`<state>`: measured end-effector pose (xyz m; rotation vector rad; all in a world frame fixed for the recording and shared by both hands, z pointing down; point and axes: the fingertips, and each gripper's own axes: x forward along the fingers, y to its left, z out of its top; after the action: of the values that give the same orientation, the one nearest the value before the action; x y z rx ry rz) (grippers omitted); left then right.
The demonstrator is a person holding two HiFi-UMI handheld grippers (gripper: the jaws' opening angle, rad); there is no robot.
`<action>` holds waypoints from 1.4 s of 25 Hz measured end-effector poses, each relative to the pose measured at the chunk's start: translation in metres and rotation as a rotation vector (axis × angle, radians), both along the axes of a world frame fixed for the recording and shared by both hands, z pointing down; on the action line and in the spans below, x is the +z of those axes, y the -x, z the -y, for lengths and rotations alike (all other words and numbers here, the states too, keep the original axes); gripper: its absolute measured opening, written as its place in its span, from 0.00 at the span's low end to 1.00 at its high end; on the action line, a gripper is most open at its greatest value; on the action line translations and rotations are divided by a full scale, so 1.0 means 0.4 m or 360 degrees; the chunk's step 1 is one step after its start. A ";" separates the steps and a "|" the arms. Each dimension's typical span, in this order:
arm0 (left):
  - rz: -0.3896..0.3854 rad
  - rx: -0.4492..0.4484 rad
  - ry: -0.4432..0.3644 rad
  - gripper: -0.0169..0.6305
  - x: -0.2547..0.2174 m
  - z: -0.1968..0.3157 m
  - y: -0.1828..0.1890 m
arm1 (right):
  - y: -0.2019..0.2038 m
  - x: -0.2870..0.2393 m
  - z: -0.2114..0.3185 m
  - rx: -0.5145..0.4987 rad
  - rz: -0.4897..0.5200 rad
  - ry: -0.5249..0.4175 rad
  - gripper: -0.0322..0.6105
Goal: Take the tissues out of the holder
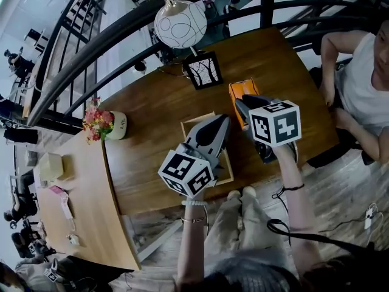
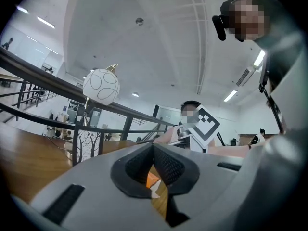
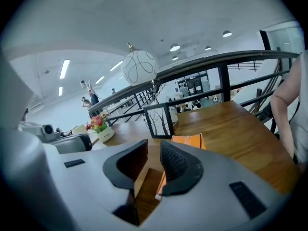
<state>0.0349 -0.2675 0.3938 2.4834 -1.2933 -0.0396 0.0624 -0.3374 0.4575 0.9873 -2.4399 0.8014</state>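
Orange rectangular tissue holder (image 1: 240,87) lies just beyond the right gripper (image 1: 242,104), whose jaws are slightly parted and empty; left gripper (image 1: 221,123) farther off, jaws pressed together.

On wooden tabletop (image 1: 279,59): framed tree picture (image 1: 202,70), flower pot (image 1: 115,125) at left, shallow wooden tray (image 1: 228,163); white globe lamp (image 1: 180,24) above.

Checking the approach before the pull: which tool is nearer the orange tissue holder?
Right. The right tool is at the near end of the orange tissue holder; the left tool is off to the holder's left, above the wooden tray.
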 end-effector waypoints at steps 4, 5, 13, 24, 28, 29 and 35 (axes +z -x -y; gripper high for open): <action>0.0038 0.0038 -0.0043 0.04 -0.028 -0.028 0.013 | 0.011 -0.065 -0.068 -0.0038 0.0129 -0.0045 0.17; 0.0062 0.0060 -0.0048 0.04 -0.032 -0.035 0.017 | 0.012 -0.080 -0.088 -0.0050 0.0139 -0.0077 0.12; 0.0132 0.0113 -0.0139 0.04 -0.090 -0.124 0.043 | 0.034 -0.222 -0.232 -0.0178 0.0238 -0.0343 0.09; 0.0159 0.0199 -0.0237 0.04 -0.170 -0.241 0.021 | 0.019 -0.379 -0.353 -0.0260 0.0197 -0.0790 0.07; 0.0182 0.0194 -0.0254 0.04 -0.183 -0.276 0.010 | 0.021 -0.395 -0.390 -0.0301 0.0188 -0.0877 0.07; 0.0187 0.0193 -0.0258 0.04 -0.182 -0.283 0.009 | 0.021 -0.393 -0.397 -0.0303 0.0186 -0.0884 0.07; 0.0204 0.0180 -0.0268 0.04 -0.180 -0.292 0.013 | 0.026 -0.381 -0.413 -0.0325 0.0178 -0.0920 0.07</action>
<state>0.0295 -0.1507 0.3219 2.7389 -1.2423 0.0401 0.0521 -0.1722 0.3051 0.8664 -2.8826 0.0742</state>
